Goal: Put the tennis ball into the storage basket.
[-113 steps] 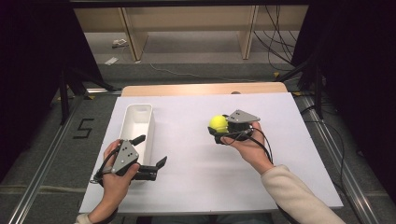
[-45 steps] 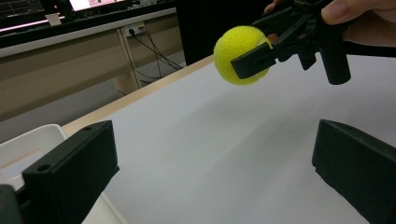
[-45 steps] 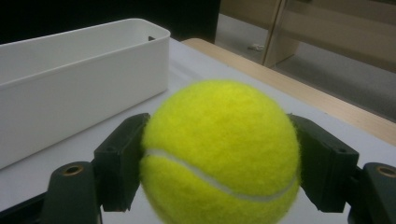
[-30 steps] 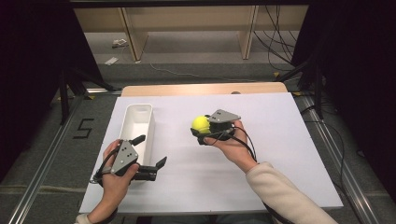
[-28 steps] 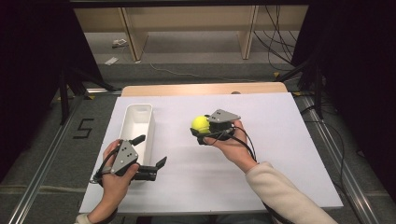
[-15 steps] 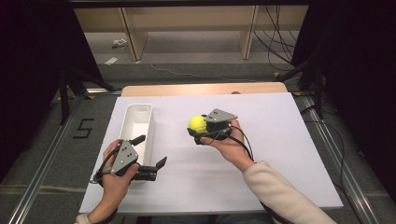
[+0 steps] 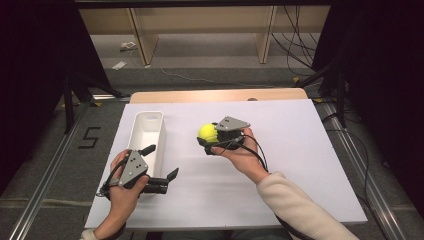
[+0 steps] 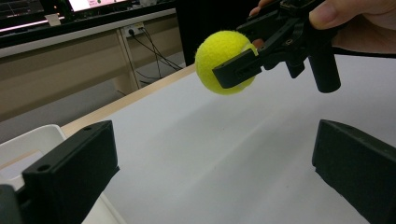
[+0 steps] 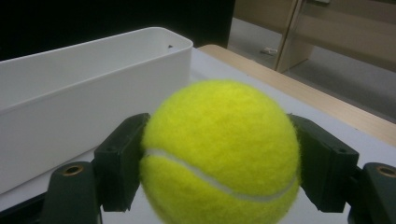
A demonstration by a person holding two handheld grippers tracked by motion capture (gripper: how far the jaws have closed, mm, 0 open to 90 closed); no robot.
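A yellow tennis ball (image 7: 206, 132) hangs above the middle of the white table, with my right gripper (image 7: 210, 138) shut on it; the right gripper view has the ball (image 9: 219, 149) squeezed between both black jaws. A long white bin (image 7: 146, 136) stands to the ball's left, its wall (image 9: 88, 98) close behind the ball. My left gripper (image 7: 161, 167) rests open at the front left, beside the bin's near end. In the left gripper view the ball (image 8: 223, 60) and the right gripper (image 8: 252, 51) float ahead, above the table.
The white table top (image 7: 300, 150) stretches to the right of the ball, with a wooden strip (image 7: 215, 96) along its far edge. Wooden shelving (image 7: 200, 25) stands beyond the table. Cables (image 7: 370, 170) run along the floor at right.
My right gripper has carried the ball leftward, toward the white bin. The left gripper has stayed put and open.
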